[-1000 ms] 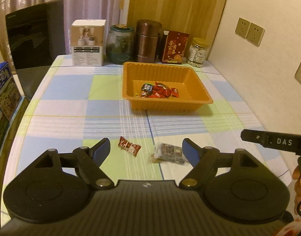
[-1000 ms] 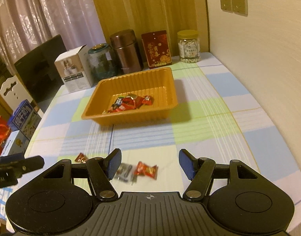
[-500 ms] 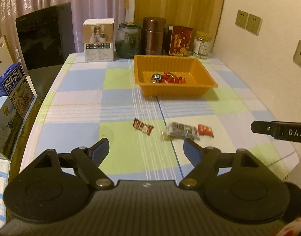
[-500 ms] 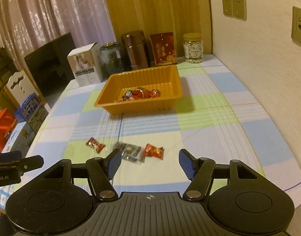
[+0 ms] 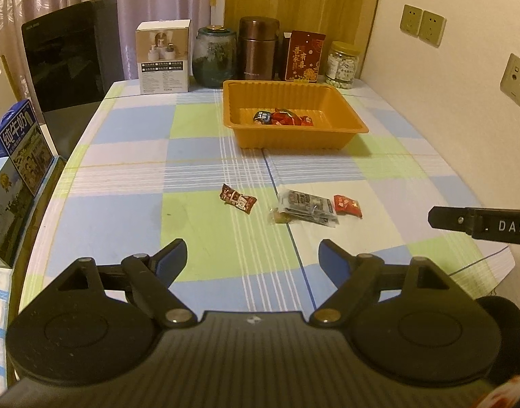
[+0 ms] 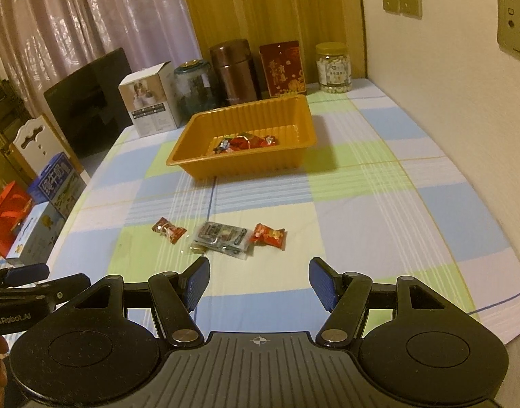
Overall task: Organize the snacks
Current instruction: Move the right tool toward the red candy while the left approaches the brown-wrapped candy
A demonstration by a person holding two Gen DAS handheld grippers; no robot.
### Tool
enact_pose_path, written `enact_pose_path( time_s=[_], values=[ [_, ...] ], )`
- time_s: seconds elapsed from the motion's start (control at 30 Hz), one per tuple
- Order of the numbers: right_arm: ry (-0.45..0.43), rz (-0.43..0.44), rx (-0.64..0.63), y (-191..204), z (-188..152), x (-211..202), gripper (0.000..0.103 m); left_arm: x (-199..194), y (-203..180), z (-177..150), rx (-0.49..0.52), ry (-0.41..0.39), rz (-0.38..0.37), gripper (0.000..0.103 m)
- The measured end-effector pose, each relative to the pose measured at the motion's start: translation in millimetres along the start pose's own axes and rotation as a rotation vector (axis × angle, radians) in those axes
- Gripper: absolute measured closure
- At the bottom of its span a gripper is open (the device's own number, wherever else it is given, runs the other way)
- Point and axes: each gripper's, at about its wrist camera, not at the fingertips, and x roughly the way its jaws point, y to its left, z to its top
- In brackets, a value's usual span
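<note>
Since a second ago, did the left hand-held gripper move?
Yes. The left hand-held gripper pulled back from the orange tray, which now looks farther away.

Left gripper angled downward, blue-padded fingers spread wide, jaws opening, nothing between them. Right gripper angled downward alongside it, fingers parted, gap empty, pads touching nothing.

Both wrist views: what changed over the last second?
Both grippers drew back from the table, empty: the left gripper, its jaws opening, and the right gripper. Nothing was gripped or released. Three loose snacks, including the clear packet, and the orange tray stayed put.
</note>
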Motion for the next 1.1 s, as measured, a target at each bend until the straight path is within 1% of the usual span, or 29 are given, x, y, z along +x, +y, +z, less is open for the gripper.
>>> enact_pose_path(
  time_s=[0.37, 0.57, 0.73, 1.0, 1.07, 1.1],
  values=[
    [0.007, -0.015, 0.000, -4, -3, 8, 0.038, 7, 3, 1, -0.017, 0.007, -0.005, 0.020],
    [0.013, -0.012, -0.045, -9, -2, 24, 0.038, 20, 7, 3, -0.035, 0.013, -0.002, 0.020],
    [0.047, 0.007, -0.100, -15, 2, 49, 0.038, 39, 13, 5, -0.055, 0.028, -0.001, 0.020],
    [0.111, 0.035, -0.217, -19, 11, 99, 0.039, 82, 19, 13, -0.071, 0.071, 0.007, 0.020],
    [0.118, 0.042, -0.250, -20, 14, 111, 0.041, 93, 21, 15, -0.080, 0.082, 0.012, 0.020],
    [0.122, 0.045, -0.270, -20, 15, 117, 0.043, 98, 23, 16, -0.084, 0.088, 0.014, 0.020]
  ],
)
